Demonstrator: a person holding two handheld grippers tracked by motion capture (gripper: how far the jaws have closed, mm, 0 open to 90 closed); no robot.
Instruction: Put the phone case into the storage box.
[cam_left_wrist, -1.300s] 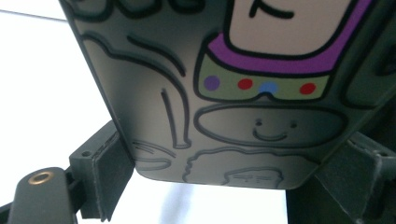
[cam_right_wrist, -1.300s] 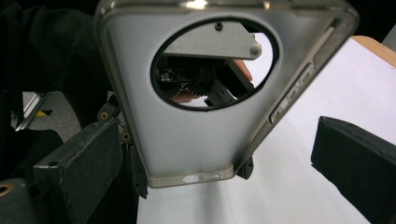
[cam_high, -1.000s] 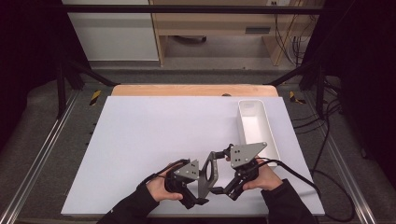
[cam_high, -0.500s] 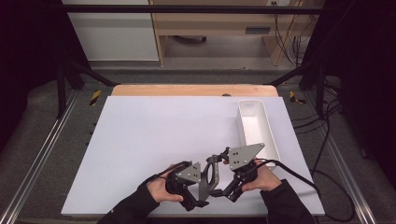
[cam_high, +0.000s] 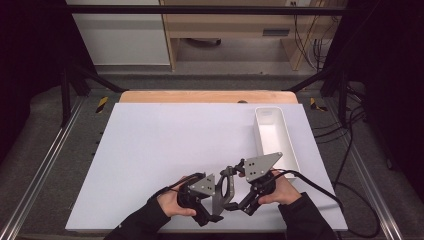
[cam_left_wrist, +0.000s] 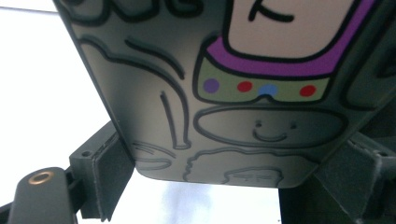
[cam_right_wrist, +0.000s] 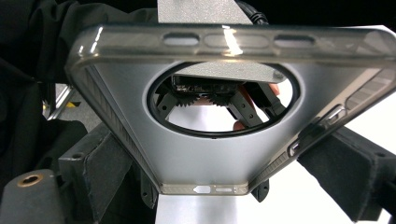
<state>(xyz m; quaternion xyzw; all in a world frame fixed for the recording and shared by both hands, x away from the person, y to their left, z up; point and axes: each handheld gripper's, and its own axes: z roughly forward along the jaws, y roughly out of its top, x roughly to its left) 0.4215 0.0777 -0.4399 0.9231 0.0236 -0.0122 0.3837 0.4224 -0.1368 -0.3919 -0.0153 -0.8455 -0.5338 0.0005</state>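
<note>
Both the left hand-held gripper (cam_high: 218, 192) and the right hand-held gripper (cam_high: 240, 192) pinch one phone case (cam_high: 226, 186), each at an opposite end. It hangs above the tabletop (cam_high: 165, 150), near its front edge, with the white tray (cam_high: 272, 135) beyond.

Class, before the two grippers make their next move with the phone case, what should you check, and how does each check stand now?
1. The right gripper holds the translucent case: ok, a pad sits against each side edge.
2. The left gripper holds the printed panel: ok, its pads flank both edges.
3. Printed panel and translucent case are one piece: cannot tell.
4. The round opening in the case is unblocked: ok, the other gripper's gears show through it.
5. The white tray has room inside: ok, it looks bare.
6. The held piece is off the table: cannot tell.
</note>
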